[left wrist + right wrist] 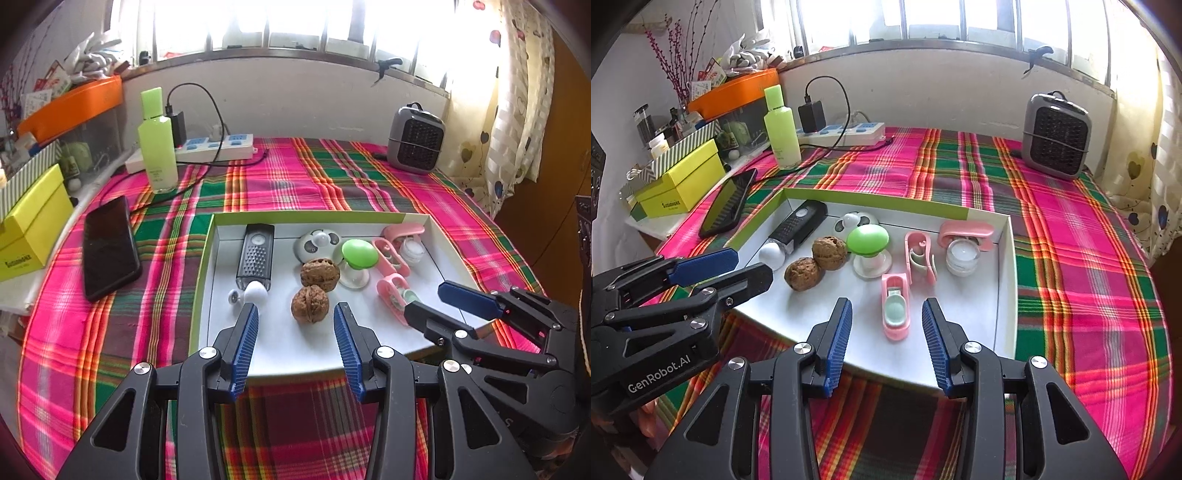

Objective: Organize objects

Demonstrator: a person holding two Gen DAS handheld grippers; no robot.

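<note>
Two hand-held grippers, left point(295, 314) and right point(886, 310), jaws apart, empty; pink clip point(895, 312) long axis probably pointing away, inside tray point(1006, 280).

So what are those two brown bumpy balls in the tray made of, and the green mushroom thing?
The two brown balls look like real walnuts: hard woody shell, matte, with deep wrinkles and ridges. The green mushroom thing seems to be plastic: its cap is smooth and slightly shiny, on a white stem and base. The tray looks like cardboard, white inside with a thin green rim.
</note>
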